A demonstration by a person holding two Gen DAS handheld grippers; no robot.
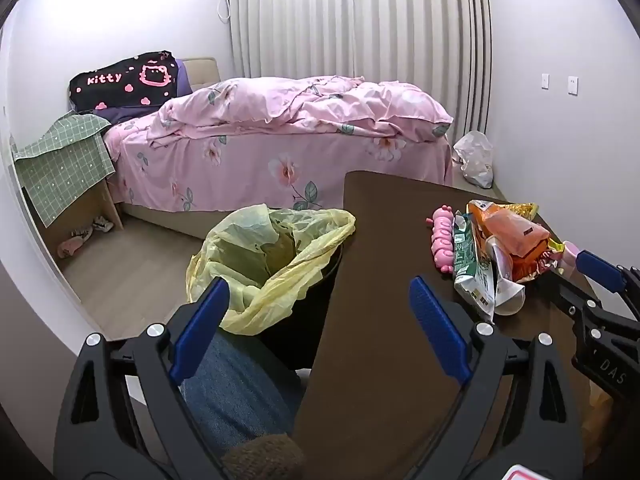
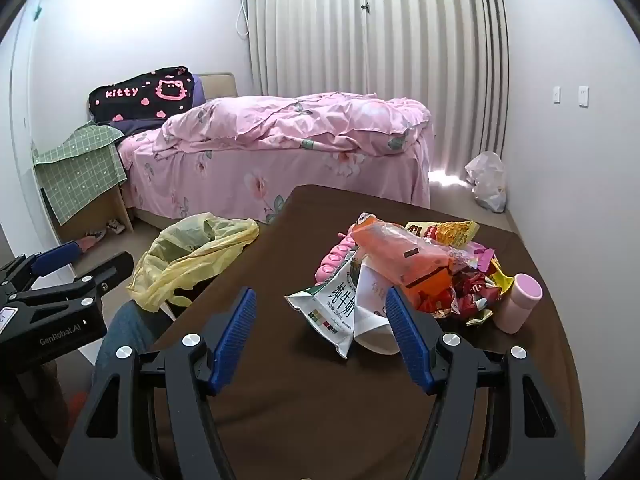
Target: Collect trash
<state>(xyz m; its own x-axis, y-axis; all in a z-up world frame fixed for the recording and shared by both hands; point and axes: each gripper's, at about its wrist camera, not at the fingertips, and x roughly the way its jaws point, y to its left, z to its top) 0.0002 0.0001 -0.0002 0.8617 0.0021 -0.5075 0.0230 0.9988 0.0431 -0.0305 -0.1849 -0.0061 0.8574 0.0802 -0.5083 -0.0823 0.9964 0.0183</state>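
A pile of trash lies on the dark brown table (image 2: 280, 400): a white-green milk pouch (image 2: 332, 312), a crumpled paper cup (image 2: 372, 320), an orange packet (image 2: 404, 256), a yellow snack bag (image 2: 444, 232) and red candy wrappers (image 2: 476, 288). A black bin with a yellow bag (image 1: 272, 256) stands left of the table. My left gripper (image 1: 316, 312) is open and empty over the table's left edge, beside the bin. My right gripper (image 2: 320, 324) is open and empty just before the milk pouch; it also shows in the left wrist view (image 1: 568, 272).
A pink toy (image 2: 336, 260) and a pink cylinder (image 2: 520, 304) lie by the pile. A bed with pink floral bedding (image 1: 280, 148) stands behind. A white plastic bag (image 1: 476, 160) sits on the floor by the curtain. A jeans-clad leg (image 1: 236, 392) is below the left gripper.
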